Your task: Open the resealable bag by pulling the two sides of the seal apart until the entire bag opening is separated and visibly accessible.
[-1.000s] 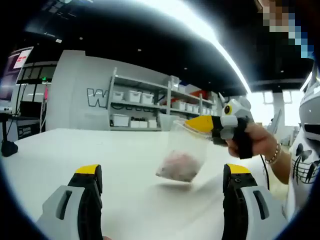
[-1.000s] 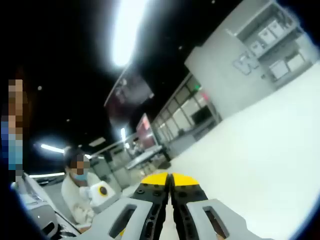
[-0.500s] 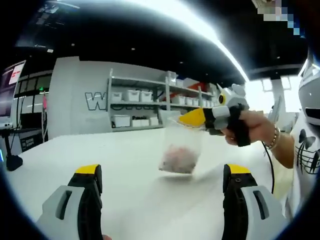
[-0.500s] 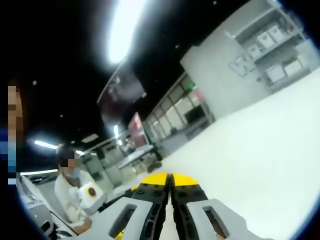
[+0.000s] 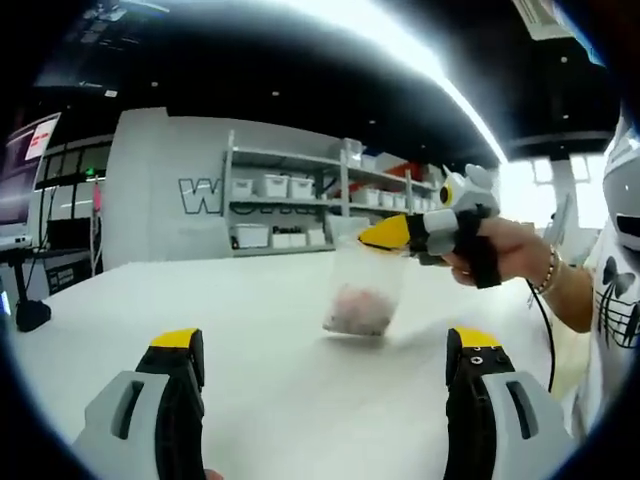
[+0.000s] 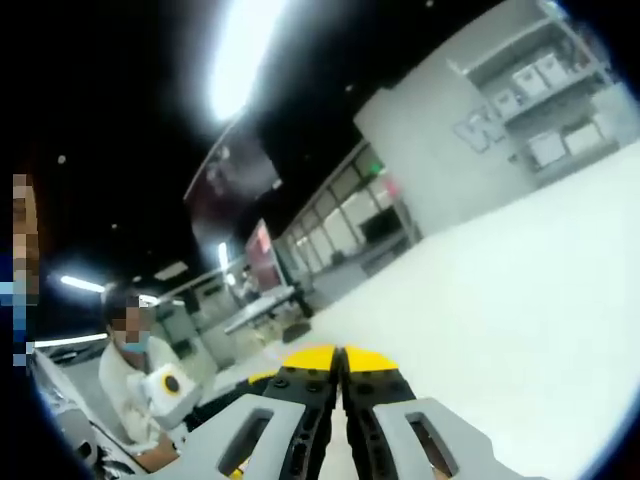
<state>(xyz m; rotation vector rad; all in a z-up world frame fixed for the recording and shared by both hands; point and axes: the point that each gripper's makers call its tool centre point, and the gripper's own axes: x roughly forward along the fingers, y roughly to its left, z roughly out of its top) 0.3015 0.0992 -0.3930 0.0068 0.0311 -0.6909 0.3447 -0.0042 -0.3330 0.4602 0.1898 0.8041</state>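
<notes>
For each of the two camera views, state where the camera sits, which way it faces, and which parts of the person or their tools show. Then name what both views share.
Left gripper view: rides on the left gripper, jaws wide apart, facing across the white table at the bag hanging from the right gripper, held by the person's hand.
Right gripper view: rides on the right gripper, jaws together, tilted, facing across the table toward a seated person.
Shared: the table and the shelving wall.

L gripper (image 5: 330, 345) agape, R gripper (image 6: 340, 358) clamped

White table (image 5: 150, 300), grey wall w/ shelving (image 5: 290, 205) of bins, dark ceiling, bright strip light (image 6: 240, 55).
</notes>
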